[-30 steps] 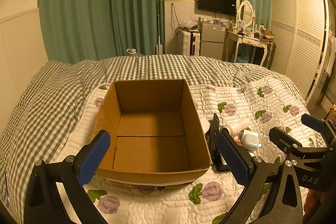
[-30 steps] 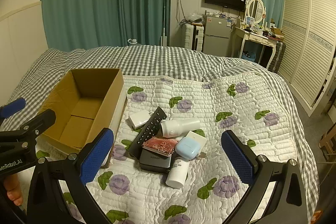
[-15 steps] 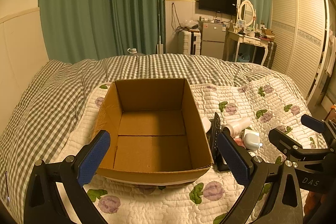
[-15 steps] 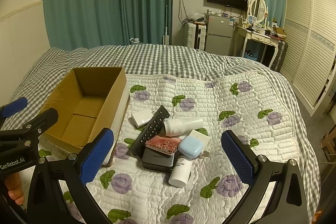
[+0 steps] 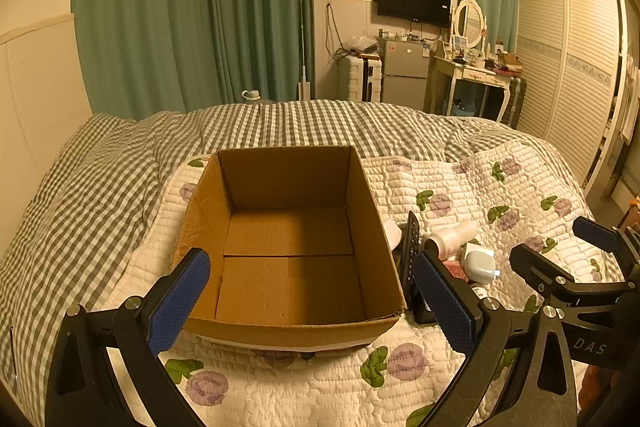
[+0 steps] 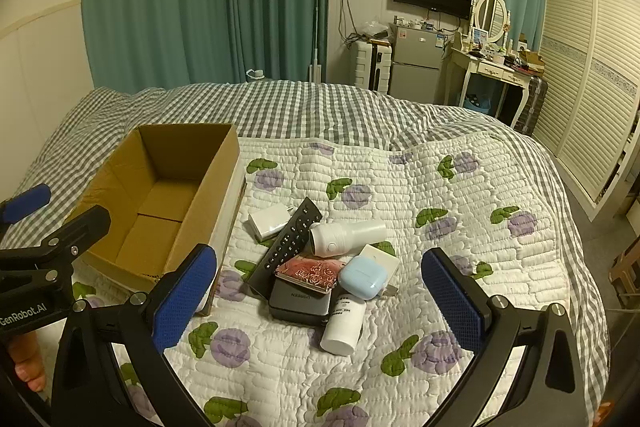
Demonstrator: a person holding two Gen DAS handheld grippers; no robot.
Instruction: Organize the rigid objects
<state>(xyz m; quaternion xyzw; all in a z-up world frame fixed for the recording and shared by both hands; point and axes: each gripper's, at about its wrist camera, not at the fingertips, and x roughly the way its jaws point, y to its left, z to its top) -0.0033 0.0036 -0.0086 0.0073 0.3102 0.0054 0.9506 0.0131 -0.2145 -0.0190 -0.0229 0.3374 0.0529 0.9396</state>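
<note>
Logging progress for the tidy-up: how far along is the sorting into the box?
Nothing is packed: the cardboard box is empty. Both the left gripper and right gripper are open, holding nothing. The remote, white bottle, earbud case and remaining pile await.

Between my left fingers sits a matt brown corrugated cardboard box; beyond my right fingers' textured blue pads, smooth white plastic bottles rest on soft quilted cloth.

One cardboard box, one black remote, two white bottles, one blue earbud case, one grey charger.
</note>
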